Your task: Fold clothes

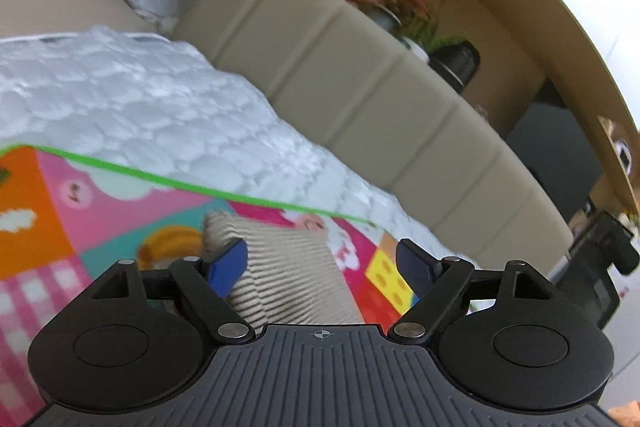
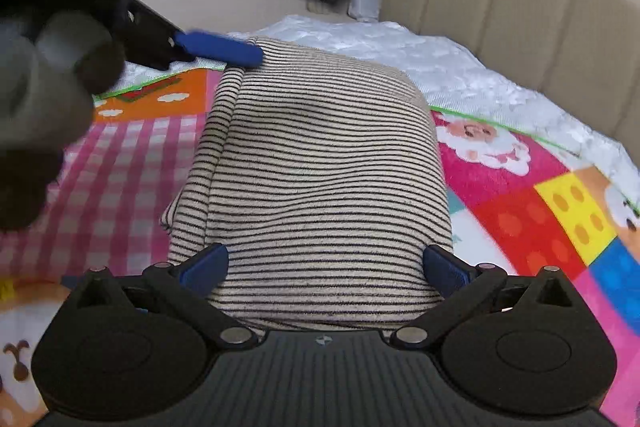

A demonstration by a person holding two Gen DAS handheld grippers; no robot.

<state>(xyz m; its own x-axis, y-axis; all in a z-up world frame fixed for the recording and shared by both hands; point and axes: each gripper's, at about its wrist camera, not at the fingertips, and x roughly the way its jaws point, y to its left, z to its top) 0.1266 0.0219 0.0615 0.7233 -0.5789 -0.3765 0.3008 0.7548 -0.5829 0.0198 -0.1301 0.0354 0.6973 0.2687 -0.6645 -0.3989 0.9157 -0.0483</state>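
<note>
From my right wrist view I see the striped knit garment (image 2: 320, 179) lying as a compact, rounded bundle on the colourful play mat (image 2: 540, 195), which sits on a white quilted mattress (image 2: 460, 67). My right gripper (image 2: 324, 267) has its jaws spread wide, one blue pad at either side of the bundle's near end, neither pinching cloth. My left gripper (image 2: 216, 45) comes in at ten o'clock, its blue finger resting at the bundle's far corner; in its own view its jaws stand apart too, with the striped cloth just ahead. The bundle already looks folded over on itself, with a loose layered flap along its nine o'clock side, so it could be a finished fold or one awaiting another. I judge the knit soft, light, stretchy and prone to sagging; any hold belongs on a doubled edge or corner, through all layers.
</note>
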